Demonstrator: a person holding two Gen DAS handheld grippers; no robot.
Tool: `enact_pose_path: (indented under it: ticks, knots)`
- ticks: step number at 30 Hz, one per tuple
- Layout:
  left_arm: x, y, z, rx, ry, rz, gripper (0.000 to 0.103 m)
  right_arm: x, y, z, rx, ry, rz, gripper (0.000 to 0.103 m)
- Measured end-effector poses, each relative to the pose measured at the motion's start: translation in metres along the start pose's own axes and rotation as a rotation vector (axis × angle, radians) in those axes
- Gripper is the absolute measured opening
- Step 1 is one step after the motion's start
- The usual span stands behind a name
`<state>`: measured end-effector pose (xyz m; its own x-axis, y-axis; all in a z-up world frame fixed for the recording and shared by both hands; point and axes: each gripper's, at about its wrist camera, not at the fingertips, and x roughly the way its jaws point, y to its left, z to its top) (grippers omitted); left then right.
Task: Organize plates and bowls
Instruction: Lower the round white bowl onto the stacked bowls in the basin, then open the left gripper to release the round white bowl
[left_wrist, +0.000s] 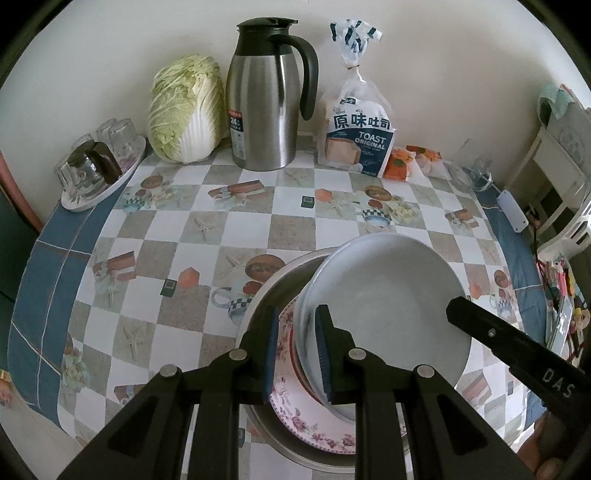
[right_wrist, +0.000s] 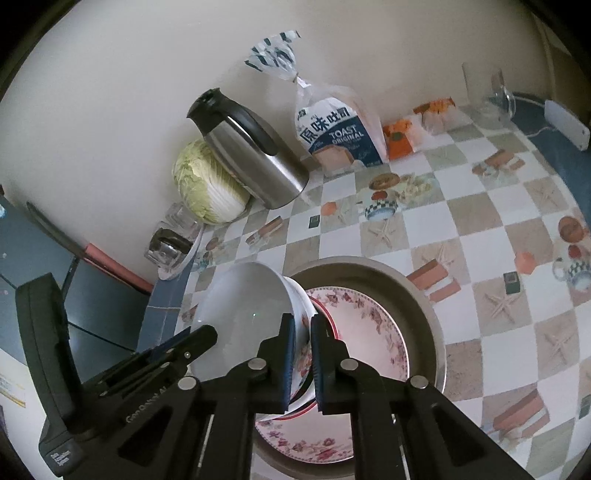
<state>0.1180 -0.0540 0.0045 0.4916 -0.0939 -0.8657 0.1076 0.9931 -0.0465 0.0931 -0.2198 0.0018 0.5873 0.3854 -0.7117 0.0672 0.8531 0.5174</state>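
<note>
Checkered oilcloth with printed teapots and starfish covers the surface (left_wrist: 229, 236), which runs back to a pale wall where a head of napa cabbage (left_wrist: 184, 110), a steel thermos jug with a black handle (left_wrist: 266, 99) and a bag of sliced toast (left_wrist: 356, 136) stand in a row across the top of the left wrist view.

Low and centre in both views sits a round grey metal basin (right_wrist: 413, 295) holding a flat floral-rimmed plate (right_wrist: 373, 325). Tilted above it is a plain white bowl (left_wrist: 391, 295) with at least one more dish, red-edged, nested under it. The left claw (left_wrist: 297, 354) is clenched on the near rim of that tilted stack, its blue pads on either side. The right claw (right_wrist: 303, 362) is closed on the opposite rim — white bowl wall and a flowered edge pinched between its pads.

My reading is that the stack is being lifted out of the basin, or lowered into it, by both claws together. To do it well, keep the two grips level with each other so the nested dishes do not slide apart, and move both hands at the same pace. A glazed rim pinched this thinly may slip — so steady pressure and no twisting, and clear the basin wall before travelling sideways.
</note>
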Motion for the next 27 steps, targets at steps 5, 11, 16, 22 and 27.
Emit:
enact_pose_path:
  ticks: [5, 11, 16, 22, 27]
  knots:
    - [0.001, 0.000, -0.001, 0.003, 0.005, -0.001, 0.020, 0.004, 0.000, -0.002, -0.004, 0.018, -0.015, 0.010]
    - [0.001, 0.000, -0.001, 0.003, 0.006, 0.001, 0.022, 0.004, 0.007, -0.002, -0.048, 0.017, -0.060, 0.010]
    - [-0.001, -0.001, -0.002, -0.003, -0.004, -0.002, 0.047, 0.003, 0.013, -0.002, -0.089, 0.017, -0.098, 0.013]
    - [-0.011, 0.003, -0.002, -0.021, -0.032, -0.001, 0.062, -0.001, 0.020, -0.004, -0.137, 0.009, -0.153, 0.016]
    - [-0.025, 0.014, -0.002, -0.056, -0.079, 0.002, 0.080, -0.009, 0.023, -0.006, -0.160, -0.014, -0.190, 0.024]
